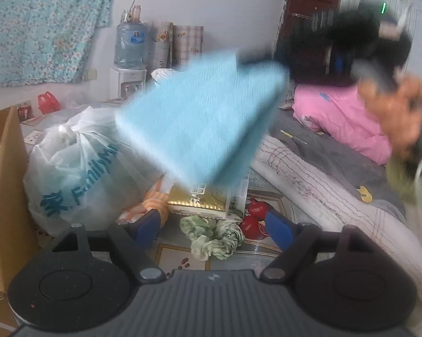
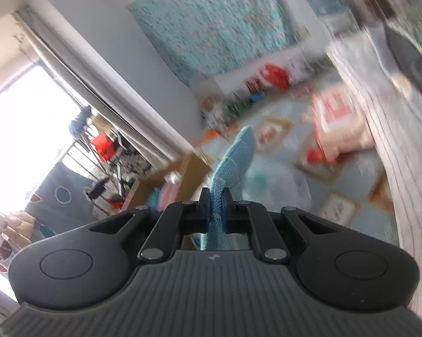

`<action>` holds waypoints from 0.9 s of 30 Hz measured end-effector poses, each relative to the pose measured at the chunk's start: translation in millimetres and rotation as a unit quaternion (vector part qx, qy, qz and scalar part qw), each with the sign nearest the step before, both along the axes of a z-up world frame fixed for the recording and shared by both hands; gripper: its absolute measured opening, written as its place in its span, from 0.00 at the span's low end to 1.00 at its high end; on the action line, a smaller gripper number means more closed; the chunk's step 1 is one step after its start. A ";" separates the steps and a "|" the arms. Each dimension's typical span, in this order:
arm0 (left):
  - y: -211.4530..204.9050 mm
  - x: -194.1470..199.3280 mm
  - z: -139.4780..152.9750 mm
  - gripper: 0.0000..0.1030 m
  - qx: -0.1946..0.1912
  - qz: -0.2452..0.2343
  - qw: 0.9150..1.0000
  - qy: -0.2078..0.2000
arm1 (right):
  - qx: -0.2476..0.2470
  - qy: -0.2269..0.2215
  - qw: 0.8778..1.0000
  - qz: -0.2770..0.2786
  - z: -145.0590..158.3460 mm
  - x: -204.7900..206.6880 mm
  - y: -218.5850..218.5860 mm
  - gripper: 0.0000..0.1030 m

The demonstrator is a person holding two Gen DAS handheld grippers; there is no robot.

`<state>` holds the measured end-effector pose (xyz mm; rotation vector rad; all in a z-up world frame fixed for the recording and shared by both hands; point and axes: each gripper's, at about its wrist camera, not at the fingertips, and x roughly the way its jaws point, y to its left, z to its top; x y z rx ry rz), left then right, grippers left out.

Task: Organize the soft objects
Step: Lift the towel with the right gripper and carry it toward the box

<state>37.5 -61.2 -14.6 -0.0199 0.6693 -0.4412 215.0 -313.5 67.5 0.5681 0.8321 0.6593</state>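
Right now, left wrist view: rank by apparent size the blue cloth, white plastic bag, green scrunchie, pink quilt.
1. blue cloth, though it hangs nearest the camera, so inflated
2. white plastic bag
3. pink quilt, partly hidden
4. green scrunchie

A light blue knitted cloth is held up in the air, while a green scrunchie is left lying on the patterned floor.

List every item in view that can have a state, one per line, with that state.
blue cloth: clamped in the right gripper, lifted in the air
right gripper: shut on the blue cloth
left gripper: open, nothing between its fingers
green scrunchie: lying loose on the floor mat
white plastic bag: knotted shut, sitting on the floor
cardboard box: open at the top
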 end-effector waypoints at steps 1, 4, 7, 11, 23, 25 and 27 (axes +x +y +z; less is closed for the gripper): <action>0.5 -0.3 0.7 0.81 -0.002 -0.001 1.000 0.000 | -0.006 0.026 1.000 -0.005 -17.6 1.4 -3.1 0.06; -4.0 4.3 1.6 0.81 -0.002 -0.005 1.000 -0.008 | -0.050 0.075 0.996 -0.025 -58.4 2.9 -9.5 0.06; -18.2 19.8 -4.1 0.67 0.006 -0.009 1.000 -0.016 | -0.057 0.086 0.994 -0.035 -71.2 -1.8 -15.9 0.06; -36.0 45.2 -20.8 0.48 0.008 -0.027 0.999 0.020 | -0.072 0.063 0.995 -0.024 -62.1 -8.1 -10.6 0.06; -38.4 61.6 -43.8 0.44 -0.008 -0.041 0.998 0.050 | -0.029 0.048 0.992 0.113 -56.0 -3.0 40.9 0.09; -36.6 59.1 -45.1 0.45 -0.008 -0.043 0.998 0.047 | -0.029 0.071 0.989 0.125 -65.4 4.4 48.6 0.10; -34.8 56.1 -45.2 0.49 -0.005 -0.044 0.998 0.048 | -0.034 0.087 0.987 0.133 -72.7 6.8 55.3 0.10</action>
